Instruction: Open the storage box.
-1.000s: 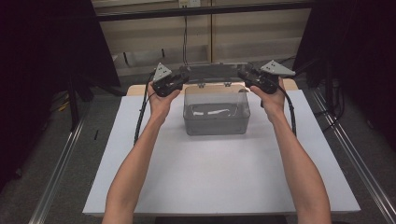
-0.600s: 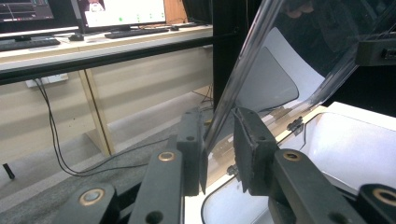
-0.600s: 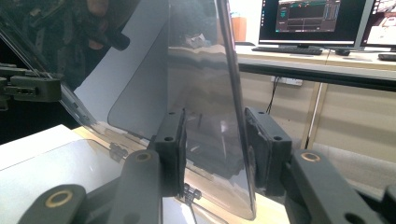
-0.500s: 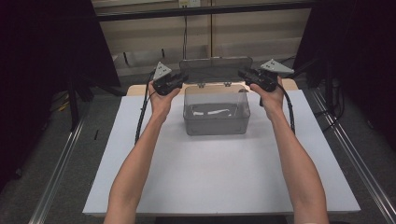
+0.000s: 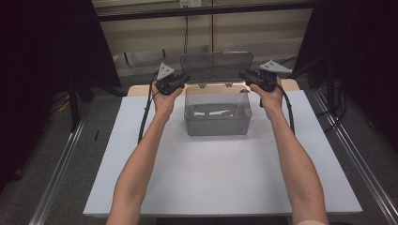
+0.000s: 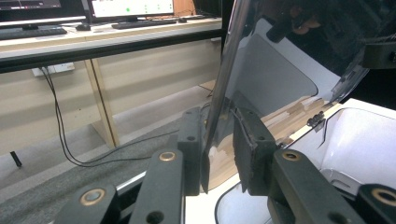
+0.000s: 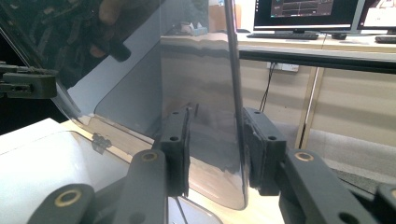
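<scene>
A clear plastic box (image 5: pixel 216 123) stands at the far middle of the white table top (image 5: pixel 211 178). Its hinged lid (image 5: pixel 216 65) stands nearly upright behind it. My left gripper (image 5: pixel 182 79) is shut on the lid's left side edge, and my right gripper (image 5: pixel 245 75) is shut on its right side edge. In the left gripper view the lid (image 6: pixel 280 70) runs up between the jaws of the left gripper (image 6: pixel 217 149). In the right gripper view the lid (image 7: pixel 196 70) sits in the right gripper (image 7: pixel 217 149) the same way. Something pale (image 5: pixel 213 112) lies inside the box; I cannot make out what.
Metal rails (image 5: pixel 349 154) run along both sides of the table. Black curtains (image 5: pixel 47 70) hang left and right. Behind the table stands a desk (image 6: pixel 107 37) with monitors, and cables (image 6: pixel 60 126) hang down to the floor.
The lid has swung up on its hinges from a low tilt to nearly upright. Both grippers rose with it, holding its side edges.
</scene>
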A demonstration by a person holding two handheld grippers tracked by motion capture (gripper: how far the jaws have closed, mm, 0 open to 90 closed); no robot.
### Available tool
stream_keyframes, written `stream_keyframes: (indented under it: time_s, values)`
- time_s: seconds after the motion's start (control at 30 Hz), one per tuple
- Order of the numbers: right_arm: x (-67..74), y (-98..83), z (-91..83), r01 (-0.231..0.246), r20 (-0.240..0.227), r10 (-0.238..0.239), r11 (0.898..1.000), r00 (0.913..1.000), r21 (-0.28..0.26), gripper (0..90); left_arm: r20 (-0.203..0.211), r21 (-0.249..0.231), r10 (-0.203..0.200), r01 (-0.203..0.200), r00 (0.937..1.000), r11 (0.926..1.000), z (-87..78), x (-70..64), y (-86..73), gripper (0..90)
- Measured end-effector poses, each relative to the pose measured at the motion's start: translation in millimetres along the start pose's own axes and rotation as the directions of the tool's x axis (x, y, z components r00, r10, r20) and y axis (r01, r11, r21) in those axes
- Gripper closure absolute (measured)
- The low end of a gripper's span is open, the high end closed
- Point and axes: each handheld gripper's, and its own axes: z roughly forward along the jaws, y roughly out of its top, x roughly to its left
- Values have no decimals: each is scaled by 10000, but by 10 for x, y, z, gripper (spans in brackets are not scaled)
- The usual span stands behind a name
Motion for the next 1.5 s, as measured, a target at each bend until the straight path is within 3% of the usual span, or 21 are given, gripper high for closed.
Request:
stream_keyframes:
  time_s: [0.3,0.5,0.73,0.8,0.9,0.93,1.5]
  values:
    - [-34,-23,57,-301,104,299,9994,9995,145,653,-107,13,-200,200,9997,9998,60,22,-6,744]
    - [-46,-54,97,-458,239,454,9988,9987,176,652,-200,103,-89,91,9998,9999,82,36,-12,748]
    - [-50,-96,126,-375,315,362,9984,9989,427,656,-274,94,-177,180,9995,9998,102,31,-28,749]
    - [-49,-100,135,-374,352,357,9982,9987,468,658,-372,228,-3,12,9993,9997,105,31,-26,751]
    - [-59,-97,147,-249,376,229,9981,9990,556,661,-291,121,-293,296,9991,9995,119,37,-41,753]
    - [-62,-100,155,-220,376,199,9982,9991,565,656,-300,151,-168,173,9994,9997,116,52,-44,756]
    - [-96,-178,230,-379,429,347,9965,9985,744,662,-340,350,-462,474,9984,9983,184,74,-135,755]
